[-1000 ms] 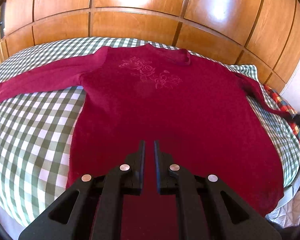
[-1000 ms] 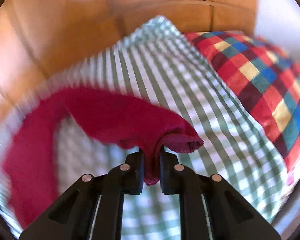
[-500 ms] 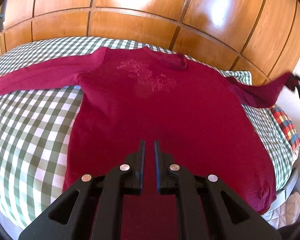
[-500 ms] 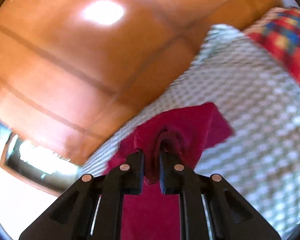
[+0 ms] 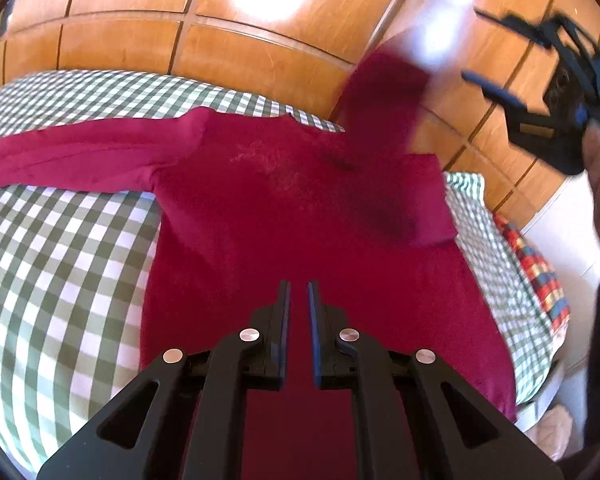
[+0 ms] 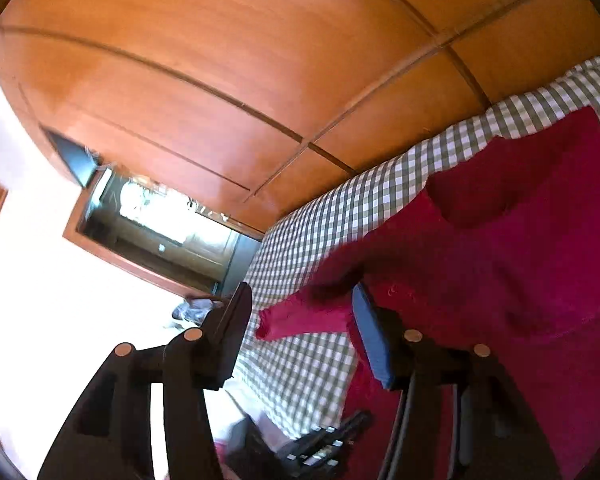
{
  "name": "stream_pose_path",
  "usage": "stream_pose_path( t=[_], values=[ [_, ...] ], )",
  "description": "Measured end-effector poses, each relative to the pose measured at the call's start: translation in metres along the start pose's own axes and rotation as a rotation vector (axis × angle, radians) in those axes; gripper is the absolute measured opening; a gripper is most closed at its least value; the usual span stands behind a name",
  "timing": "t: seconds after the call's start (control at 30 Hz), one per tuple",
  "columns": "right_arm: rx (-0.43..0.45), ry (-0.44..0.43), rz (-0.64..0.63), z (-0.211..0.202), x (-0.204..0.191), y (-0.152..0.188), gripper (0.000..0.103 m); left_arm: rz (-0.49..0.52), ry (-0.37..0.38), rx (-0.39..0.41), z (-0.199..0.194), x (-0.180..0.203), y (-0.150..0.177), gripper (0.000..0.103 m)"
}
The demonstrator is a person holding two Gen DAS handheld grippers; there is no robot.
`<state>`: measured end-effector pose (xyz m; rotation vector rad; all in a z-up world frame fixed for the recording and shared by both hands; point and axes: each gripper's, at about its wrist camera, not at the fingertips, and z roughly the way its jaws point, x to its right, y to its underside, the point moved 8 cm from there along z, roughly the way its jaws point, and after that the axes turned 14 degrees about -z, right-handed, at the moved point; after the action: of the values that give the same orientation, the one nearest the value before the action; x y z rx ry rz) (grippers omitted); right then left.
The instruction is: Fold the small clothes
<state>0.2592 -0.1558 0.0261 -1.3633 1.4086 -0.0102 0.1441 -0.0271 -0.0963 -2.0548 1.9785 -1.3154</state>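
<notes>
Left wrist view: left gripper (image 5: 299, 300) nearly closed, empty, low over red top (image 5: 300, 232) on checked bed (image 5: 60, 260); right gripper (image 5: 496, 56) raised upper-right, jaws opening, sleeve (image 5: 384, 100) airborne. Right view only: doorway (image 6: 160, 236).

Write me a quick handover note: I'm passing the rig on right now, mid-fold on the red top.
Left gripper: shut, empty, over the lower part of the red long-sleeved top.
Right gripper: raised at the right, jaws opening, nothing between them; the sleeve it swung over is in mid-air above the chest.
Top lies flat on the green-checked bedspread; other sleeve still spread out to the left.
Done: first sleeve thrown inward.
Left: flatten that sleeve, fold in the other one, then fold the body.
</notes>
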Motion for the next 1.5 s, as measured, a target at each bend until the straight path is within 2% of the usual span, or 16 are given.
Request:
stream_pose_path(
  t=[0.03,0.2,0.23,0.3,0.4,0.5,0.63,0.73,0.83,1.03,1.17,1.2,1.27,1.3,1.37,1.5],
  values=[
    [0.016,0.020,0.007,-0.010,0.015,0.000,0.063,-0.020,0.020,-0.006,0.001,-0.001,-0.005,0.006],
    [0.044,0.207,0.003,-0.062,0.081,0.016,0.068,-0.054,0.032,-0.016,0.017,-0.002,-0.027,0.010],
    [0.038,0.267,0.012,-0.077,0.099,0.026,0.068,-0.057,0.025,-0.017,0.022,-0.002,-0.033,0.017],
    [0.028,0.361,0.038,-0.096,0.133,0.042,0.068,-0.110,0.043,-0.022,0.032,-0.005,-0.047,0.048],
    [0.016,0.477,0.105,-0.124,0.183,0.065,0.067,-0.216,0.059,-0.030,0.044,-0.013,-0.071,0.053],
    [0.013,0.506,0.167,-0.139,0.215,0.077,0.066,-0.216,-0.007,0.017,0.053,-0.017,-0.106,0.053],
    [-0.012,0.503,0.125,-0.136,0.223,0.073,0.066,-0.365,0.022,-0.041,0.076,-0.032,-0.143,0.053],
    [-0.039,0.472,0.063,-0.113,0.211,0.068,0.066,-0.458,-0.011,-0.058,0.091,-0.046,-0.161,0.053],
    [-0.093,0.403,0.012,-0.094,0.195,0.079,0.066,-0.412,-0.033,-0.041,0.101,-0.041,-0.174,0.053],
    [-0.149,0.396,-0.021,-0.067,0.192,0.094,0.067,-0.274,-0.099,-0.135,0.143,-0.029,-0.169,0.053],
    [-0.170,0.397,-0.020,-0.052,0.191,0.098,0.067,-0.193,-0.115,-0.148,0.168,-0.017,-0.169,0.053],
    [-0.175,0.400,-0.020,-0.050,0.191,0.099,0.067,-0.164,-0.116,-0.158,0.173,-0.014,-0.167,0.048],
    [-0.176,0.402,-0.023,-0.047,0.190,0.100,0.067,-0.060,-0.138,-0.192,0.183,-0.003,-0.157,0.010],
    [-0.174,0.406,-0.028,-0.047,0.189,0.101,0.067,-0.015,-0.138,-0.170,0.180,0.002,-0.153,0.006],
    [-0.174,0.411,-0.032,-0.043,0.188,0.102,0.067,0.016,-0.095,-0.116,0.163,0.010,-0.153,0.005],
    [-0.176,0.418,-0.022,-0.040,0.192,0.108,0.067,0.150,0.095,0.016,0.091,0.045,-0.142,0.005]
  ],
)
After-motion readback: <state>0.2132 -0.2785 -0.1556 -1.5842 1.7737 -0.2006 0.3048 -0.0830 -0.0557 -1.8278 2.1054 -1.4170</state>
